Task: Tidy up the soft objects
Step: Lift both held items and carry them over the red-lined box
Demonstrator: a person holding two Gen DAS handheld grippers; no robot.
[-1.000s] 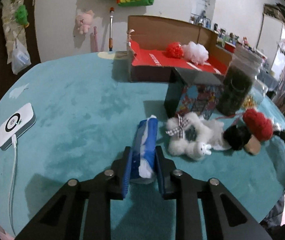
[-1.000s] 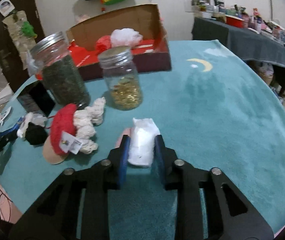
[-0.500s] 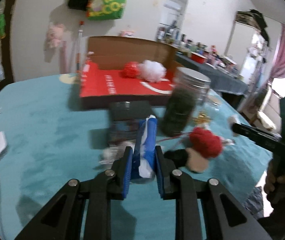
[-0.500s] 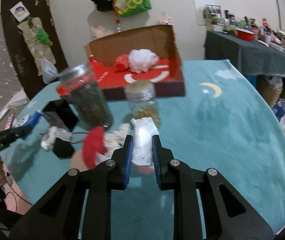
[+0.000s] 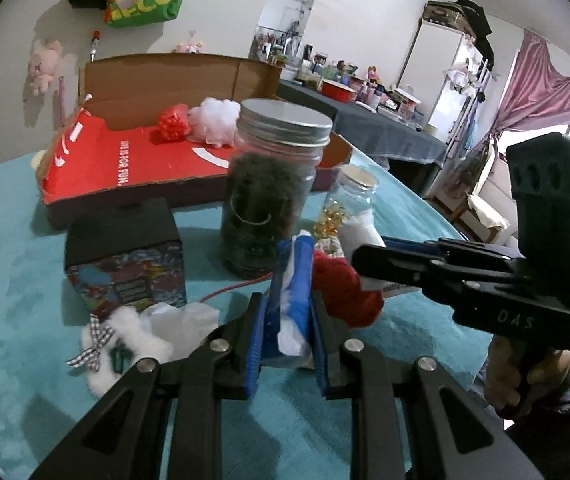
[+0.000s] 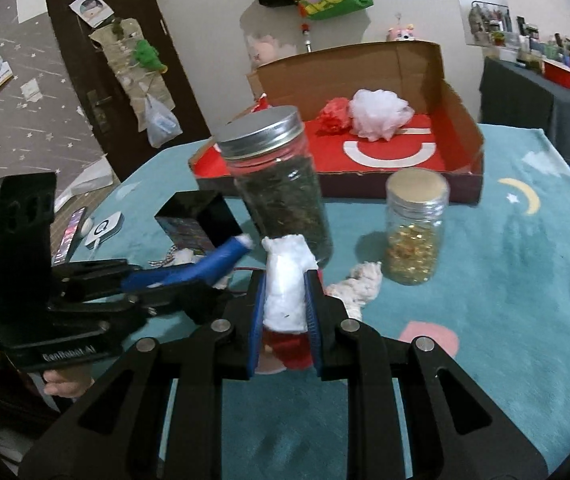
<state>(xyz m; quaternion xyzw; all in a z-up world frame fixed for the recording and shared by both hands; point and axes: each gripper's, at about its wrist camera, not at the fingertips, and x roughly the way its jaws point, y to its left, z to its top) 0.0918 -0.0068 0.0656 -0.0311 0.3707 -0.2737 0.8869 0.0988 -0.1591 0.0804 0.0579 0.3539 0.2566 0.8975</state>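
- Left tool point(image 5: 287, 334) clamped nearly closed on a flat blue-and-white soft pack point(image 5: 291, 292), crinkly and upright between blue pads, lifted above the tabletop point(image 5: 13, 264).
- Right tool point(image 6: 285, 312) pinched tight on a fluffy white soft wad point(image 6: 285, 280), cottony, standing up between the pads, also off the tabletop.
- Teal plush cover over the round tabletop, printed with a yellow moon point(image 6: 523, 196) and stars.
- Open cardboard box point(image 6: 417, 68) at the far side, red inside, brown flaps raised; two mesh poufs in it, one red point(image 6: 335, 116), one white point(image 6: 381, 116), touching.
- Two glass jars with metal lids: a tall one point(image 6: 281, 188) full of dark dried matter, a short one point(image 6: 415, 232) holding gold bits, standing apart to the right.
- One small black-topped carton point(image 5: 125, 256) with busy coloured sides, left of the tall jar.
- Near the carton, a fuzzy white plush point(image 5: 125, 340) with a checked ribbon bow.
- Red knitted piece point(image 5: 345, 292) lying just right of the left tool, cream rope strands point(image 6: 359, 284) beside it.
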